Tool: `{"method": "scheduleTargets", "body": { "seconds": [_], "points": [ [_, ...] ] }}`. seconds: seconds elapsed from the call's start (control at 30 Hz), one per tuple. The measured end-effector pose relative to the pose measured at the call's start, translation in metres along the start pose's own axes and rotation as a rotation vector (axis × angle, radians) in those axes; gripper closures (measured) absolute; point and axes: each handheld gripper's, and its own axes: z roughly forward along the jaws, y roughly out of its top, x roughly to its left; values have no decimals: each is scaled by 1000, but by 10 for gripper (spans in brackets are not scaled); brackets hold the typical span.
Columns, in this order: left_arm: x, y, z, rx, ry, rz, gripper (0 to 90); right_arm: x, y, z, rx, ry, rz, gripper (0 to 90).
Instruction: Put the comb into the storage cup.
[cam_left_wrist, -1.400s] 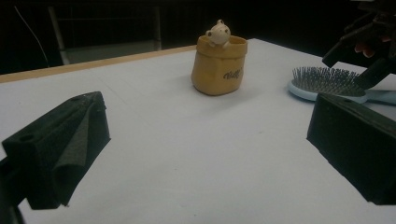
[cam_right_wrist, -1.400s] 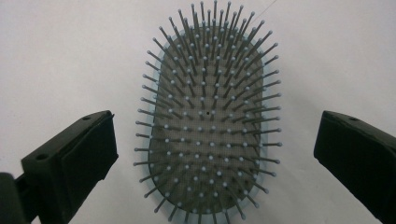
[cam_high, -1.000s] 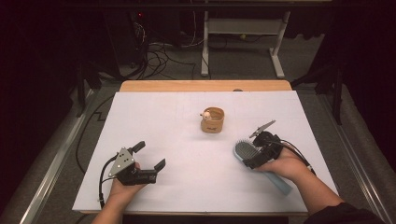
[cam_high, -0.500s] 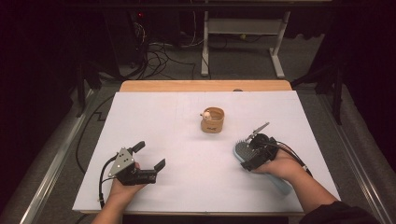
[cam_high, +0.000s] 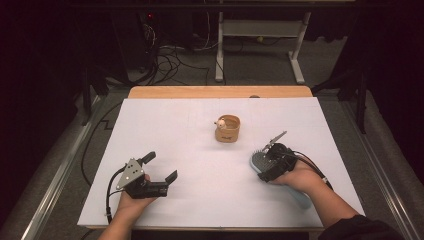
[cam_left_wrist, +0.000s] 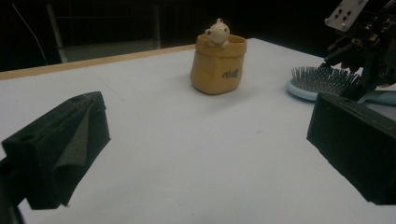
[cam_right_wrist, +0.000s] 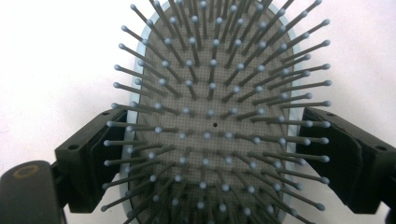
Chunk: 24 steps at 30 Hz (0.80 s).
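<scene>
Half the hairbrush (cam_high: 260, 161) under the right claw (cam_high: 267, 162).

A light-blue hairbrush (cam_high: 260, 161) lies flat, bristles up, on the white table's right side

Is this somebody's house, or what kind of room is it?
Probably a lab or workshop, not a home. A white-covered table stands on a grey floor, loose black cables lie behind it, and a bare metal desk frame stands at the back. The hairbrush and the little yellow pot look like practice props.
</scene>
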Motion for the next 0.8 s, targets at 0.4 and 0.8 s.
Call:
{"method": "scheduleTargets", "body": {
  "seconds": [0.4,0.8],
  "points": [
    [0,0,0,2,2,2,2,1,2,-1,2,6,-21,166],
    [0,-1,0,0,1,2,2,1,6,0,41,8,-27,169]
  ]
}}
